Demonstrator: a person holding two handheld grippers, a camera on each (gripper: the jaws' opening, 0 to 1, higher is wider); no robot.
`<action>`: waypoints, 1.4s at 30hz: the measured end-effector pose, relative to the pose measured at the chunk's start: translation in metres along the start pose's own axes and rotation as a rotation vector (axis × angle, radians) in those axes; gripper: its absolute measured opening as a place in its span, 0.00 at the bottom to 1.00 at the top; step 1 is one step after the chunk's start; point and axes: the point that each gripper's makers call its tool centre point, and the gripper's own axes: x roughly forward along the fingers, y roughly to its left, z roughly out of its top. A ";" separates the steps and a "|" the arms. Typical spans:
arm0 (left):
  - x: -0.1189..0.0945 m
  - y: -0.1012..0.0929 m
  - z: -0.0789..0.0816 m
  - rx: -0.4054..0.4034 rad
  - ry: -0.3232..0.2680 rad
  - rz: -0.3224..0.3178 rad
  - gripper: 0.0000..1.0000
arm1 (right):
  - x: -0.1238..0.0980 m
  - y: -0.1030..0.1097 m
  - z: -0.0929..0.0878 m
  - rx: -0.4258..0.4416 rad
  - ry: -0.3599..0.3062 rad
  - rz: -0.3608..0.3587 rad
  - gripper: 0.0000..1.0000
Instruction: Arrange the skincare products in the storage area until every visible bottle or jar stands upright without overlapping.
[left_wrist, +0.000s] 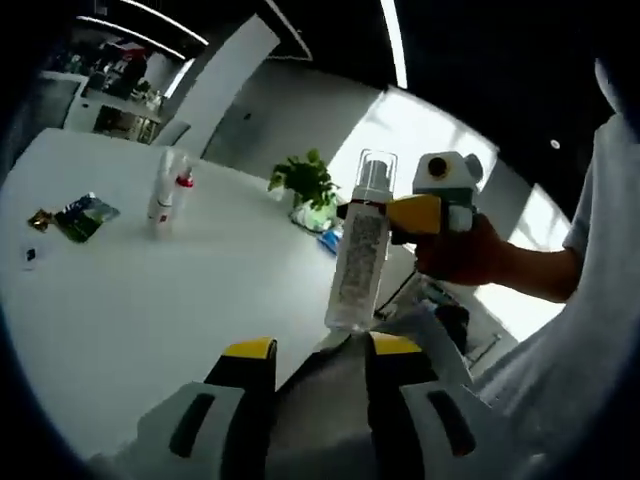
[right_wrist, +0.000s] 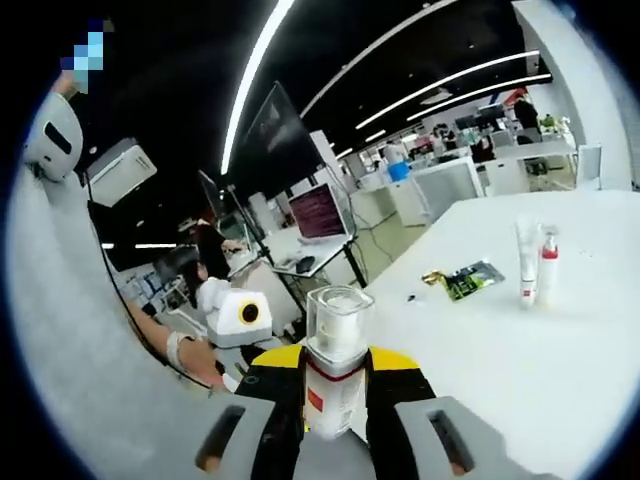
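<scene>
Clamped in the right gripper (right_wrist: 335, 385), a clear-capped white pump bottle (right_wrist: 335, 365) awaits placing; two slim upright bottles (right_wrist: 535, 262) already stand on the white table (right_wrist: 560, 360). Left gripper (left_wrist: 320, 355) hangs released.

An open-plan office: long strip lights (right_wrist: 262, 60) run across a dark ceiling, rows of desks (right_wrist: 440, 185) with a lit monitor (right_wrist: 318, 211) stretch into the distance, and people sit or stand among them. A wide white worktop (right_wrist: 560, 360) fills the foreground, with a potted plant (left_wrist: 307, 185) at its far edge.
</scene>
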 end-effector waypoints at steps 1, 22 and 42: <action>0.000 0.002 -0.002 0.019 0.023 0.022 0.26 | -0.001 -0.002 0.001 -0.002 0.004 0.001 0.15; -0.012 0.059 -0.043 0.356 0.250 0.432 0.30 | -0.024 -0.067 -0.017 -0.231 -0.048 -0.142 0.15; -0.024 0.092 -0.057 0.397 0.359 0.586 0.51 | -0.021 -0.091 -0.052 -0.327 0.045 -0.285 0.15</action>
